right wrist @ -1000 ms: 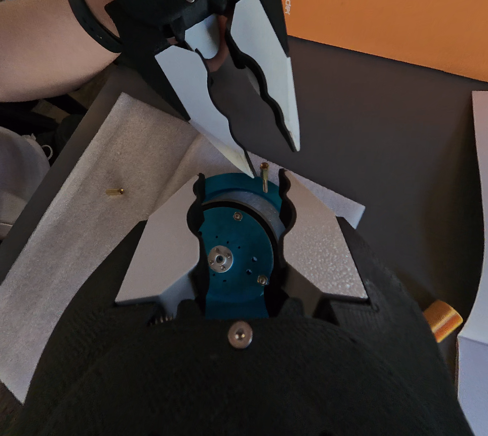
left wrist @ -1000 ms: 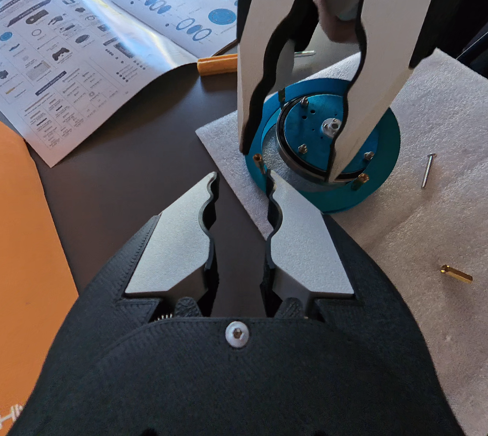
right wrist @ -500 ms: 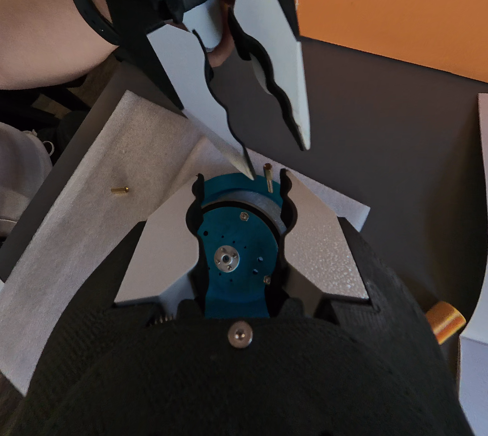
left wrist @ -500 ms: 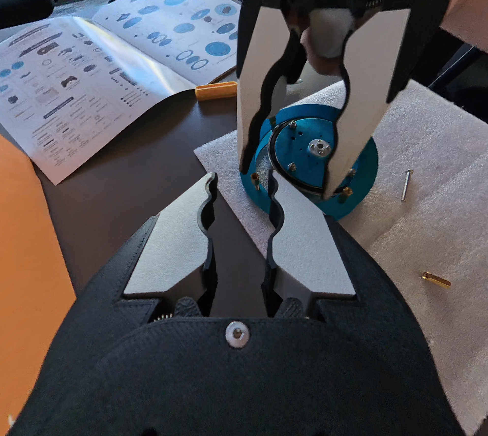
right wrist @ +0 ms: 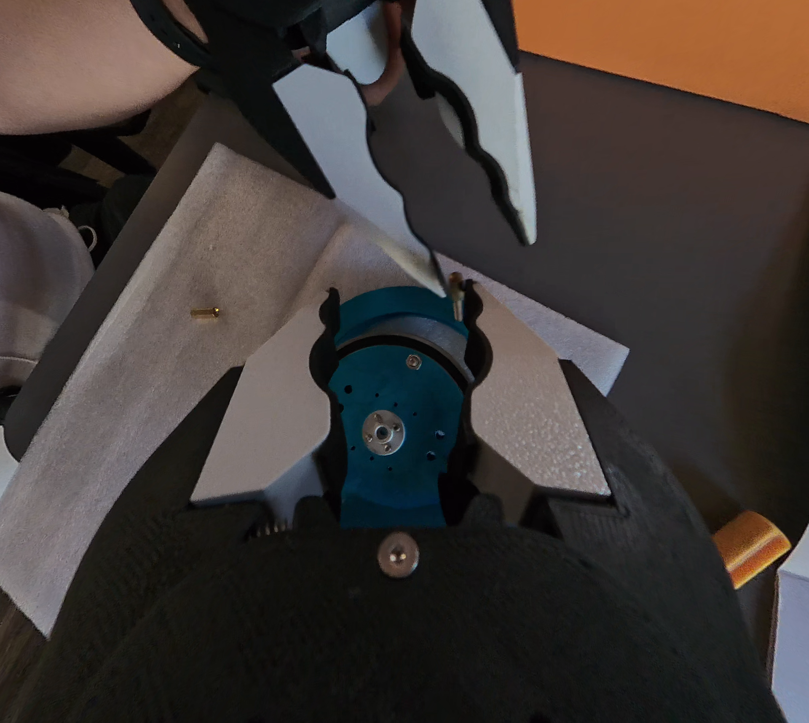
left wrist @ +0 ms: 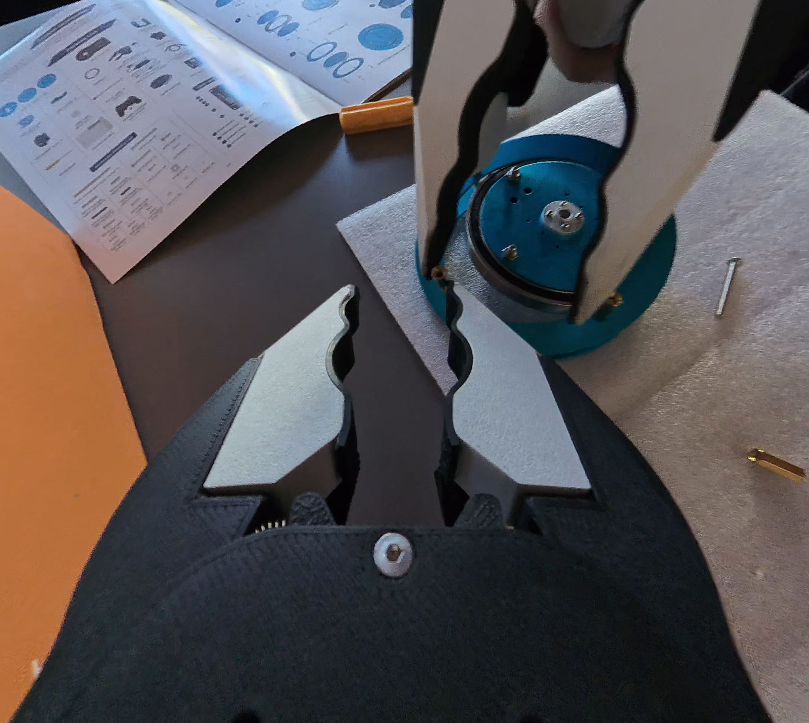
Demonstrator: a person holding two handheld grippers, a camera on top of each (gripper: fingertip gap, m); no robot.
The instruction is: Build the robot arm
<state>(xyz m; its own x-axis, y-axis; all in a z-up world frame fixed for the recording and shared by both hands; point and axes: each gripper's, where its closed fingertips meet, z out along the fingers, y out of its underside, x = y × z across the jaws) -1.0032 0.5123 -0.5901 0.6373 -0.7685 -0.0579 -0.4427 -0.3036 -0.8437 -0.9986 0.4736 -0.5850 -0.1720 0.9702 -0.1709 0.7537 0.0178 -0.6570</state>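
Note:
A blue round base (left wrist: 634,307) with a blue disc (left wrist: 529,220) in a silver ring stands on white foam (left wrist: 700,395). My right gripper (left wrist: 508,290) comes down from above and is shut on the ring and disc; in the right wrist view (right wrist: 400,294) the disc (right wrist: 385,408) sits between its fingers. My left gripper (left wrist: 400,294) is open and empty, low over the dark table. Its right fingertip (left wrist: 451,294) is next to an upright brass standoff (left wrist: 437,273) on the base's rim. The left gripper (right wrist: 483,264) and that standoff (right wrist: 456,292) also show in the right wrist view.
A silver screw (left wrist: 726,286) and a loose brass standoff (left wrist: 775,470) lie on the foam to the right. An open booklet (left wrist: 175,88) and an orange handle (left wrist: 376,115) lie behind. An orange box (left wrist: 43,351) is at the left. A person's arm (right wrist: 65,45) holds the left gripper. Both grippers' tips are roughly 15 cm from the orange handle (left wrist: 376,115).
My left gripper drew back a little, then came close to the base again; its fingertip stays by the rim standoff. The right gripper keeps its hold.

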